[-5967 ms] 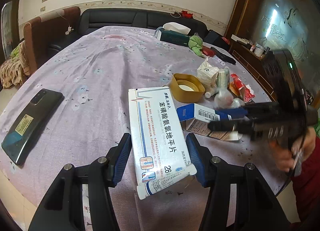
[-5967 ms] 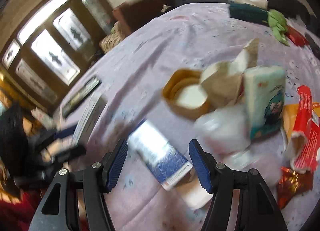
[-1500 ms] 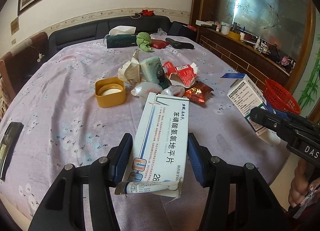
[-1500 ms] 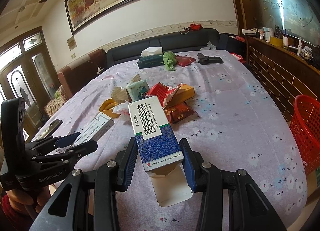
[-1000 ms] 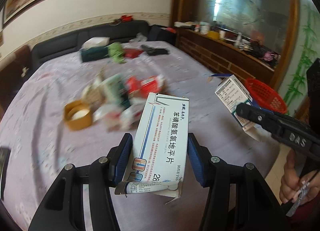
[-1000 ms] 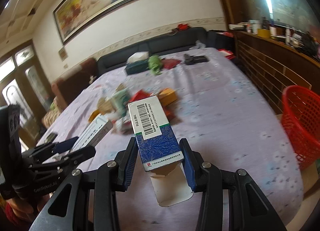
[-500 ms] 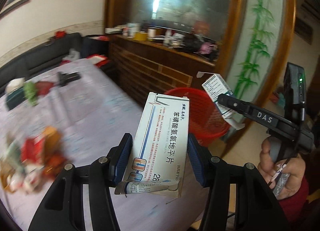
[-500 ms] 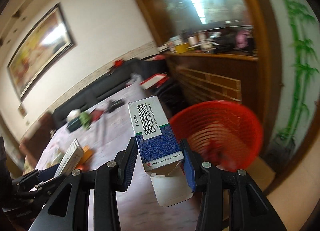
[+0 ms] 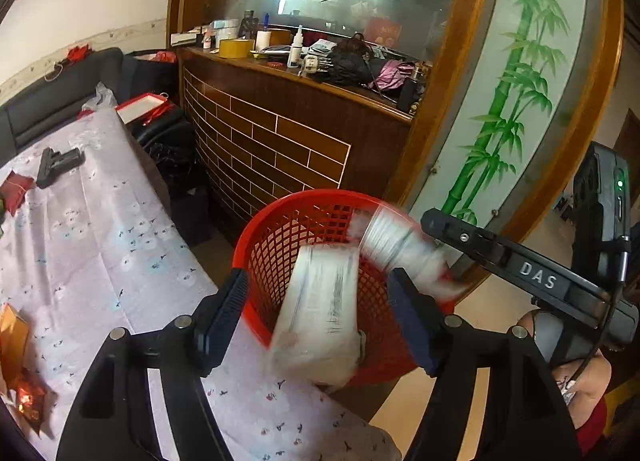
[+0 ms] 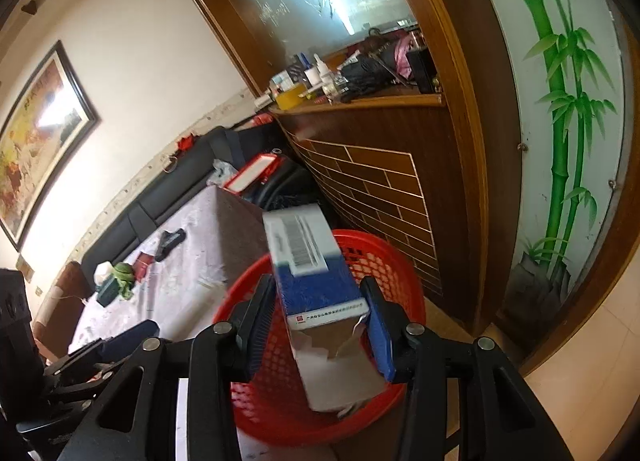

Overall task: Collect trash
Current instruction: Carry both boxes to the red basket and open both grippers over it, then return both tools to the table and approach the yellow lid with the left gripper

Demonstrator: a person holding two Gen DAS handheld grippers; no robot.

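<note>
A red mesh basket (image 9: pixel 280 205) stands on the floor beside the table's end. My left gripper (image 9: pixel 316 275) hangs over it, jaws opening and wide. A white medicine box (image 9: pixel 320 313), blurred, drops between them clear of both pads. My right gripper (image 10: pixel 316 281) is over the same basket (image 10: pixel 400 257), jaws opening. A blue-and-white box (image 10: pixel 316 293) with a barcode slips down between its pads, open flap lowest, with a gap at each side. In the left wrist view this box (image 9: pixel 396 245) is a blur at the right gripper's (image 9: pixel 432 225) tips.
The lilac-clothed table (image 9: pixel 100 221) lies to the left with a black object (image 9: pixel 60 163) and red and gold wrappers (image 9: pixel 24 401). A brick-patterned wooden counter (image 9: pixel 280 141) and a bamboo-painted panel (image 9: pixel 500 121) stand close behind the basket. A person's hand (image 9: pixel 580 381) is at lower right.
Both grippers swung from above the table to over the red basket. Their jaws widened, and both boxes came loose and are dropping toward the basket.
</note>
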